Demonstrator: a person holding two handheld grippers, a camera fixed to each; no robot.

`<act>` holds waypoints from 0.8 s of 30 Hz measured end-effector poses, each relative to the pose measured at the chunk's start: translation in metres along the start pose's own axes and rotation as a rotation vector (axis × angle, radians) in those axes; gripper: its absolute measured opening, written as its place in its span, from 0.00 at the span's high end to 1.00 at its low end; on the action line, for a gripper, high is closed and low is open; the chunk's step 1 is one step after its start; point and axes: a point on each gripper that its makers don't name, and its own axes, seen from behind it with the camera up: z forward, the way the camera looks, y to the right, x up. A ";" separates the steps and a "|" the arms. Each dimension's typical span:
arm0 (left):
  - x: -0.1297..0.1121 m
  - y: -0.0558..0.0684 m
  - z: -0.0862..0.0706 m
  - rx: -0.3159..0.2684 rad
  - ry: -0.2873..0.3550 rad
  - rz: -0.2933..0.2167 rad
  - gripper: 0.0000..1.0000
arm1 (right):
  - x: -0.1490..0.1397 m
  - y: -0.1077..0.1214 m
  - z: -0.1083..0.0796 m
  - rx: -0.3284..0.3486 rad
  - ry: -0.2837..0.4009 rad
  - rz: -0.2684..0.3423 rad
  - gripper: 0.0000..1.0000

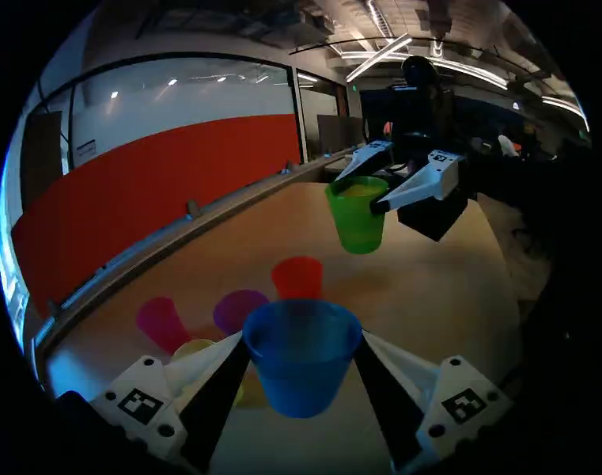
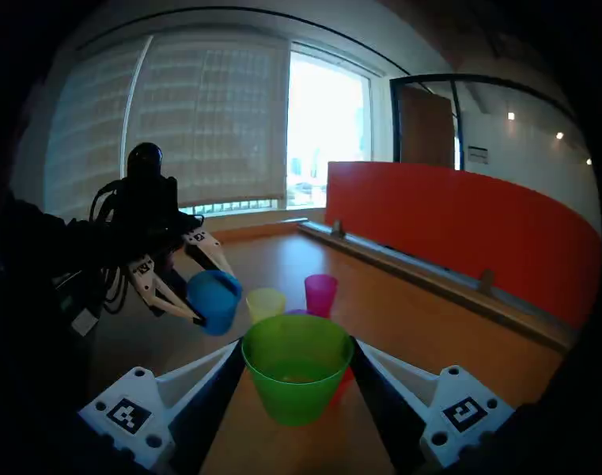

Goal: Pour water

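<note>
gripping tapered plastic cups: left gripper (image 1: 301,342) a blue cup (image 1: 302,364), right gripper (image 2: 298,346) a green cup (image 2: 297,378).

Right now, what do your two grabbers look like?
The left gripper and right gripper each have two white wedge-shaped fingers with black inner faces and a square black-and-white marker on each. Dark bodies behind; black cables on the left one.
</note>
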 end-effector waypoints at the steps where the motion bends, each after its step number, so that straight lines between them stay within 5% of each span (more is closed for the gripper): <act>1: -0.001 0.000 0.000 -0.003 -0.009 0.003 0.14 | -0.001 0.000 0.000 0.002 -0.005 0.001 0.07; 24: -0.033 0.012 0.018 -0.097 -0.177 0.025 0.13 | -0.046 -0.002 0.006 0.050 -0.177 -0.030 0.07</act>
